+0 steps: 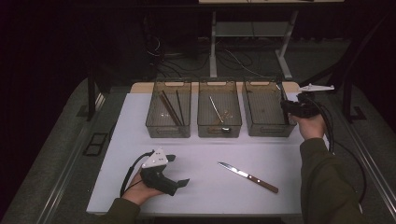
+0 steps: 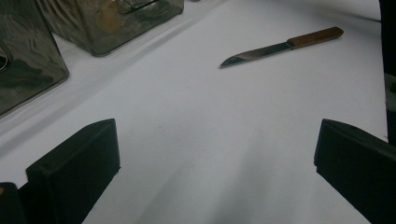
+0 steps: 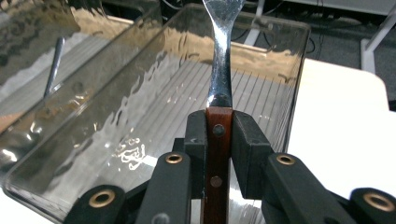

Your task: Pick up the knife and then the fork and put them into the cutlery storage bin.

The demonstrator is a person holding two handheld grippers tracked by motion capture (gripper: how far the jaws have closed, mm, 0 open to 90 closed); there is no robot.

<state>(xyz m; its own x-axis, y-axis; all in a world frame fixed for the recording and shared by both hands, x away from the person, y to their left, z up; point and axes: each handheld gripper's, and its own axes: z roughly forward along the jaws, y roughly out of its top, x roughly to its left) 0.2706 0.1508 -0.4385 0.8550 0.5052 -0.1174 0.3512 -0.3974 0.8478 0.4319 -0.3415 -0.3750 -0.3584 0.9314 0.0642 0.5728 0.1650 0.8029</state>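
A wood-handled fork point(image 3: 219, 121) is pinched by the right claw point(image 3: 218, 135) over the rightmost of three clear bins point(image 1: 267, 112). One knife point(image 2: 282, 45) lies on the desk point(image 2: 210, 140) ahead of the left claw point(image 2: 215, 163), whose jaws are spread, nothing between them.

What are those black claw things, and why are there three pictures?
A person sits at a white table and holds a grabbing tool in each hand. One picture is taken from above. The other two come from small cameras riding on the tools, looking along their black jaws. The right tool is pinching the wooden handle of a fork over the right bin. The left tool is open and holds nothing. A knife lies on the table. Three clear bins stand in a row: the left bin holds chopsticks, the middle bin some cutlery.
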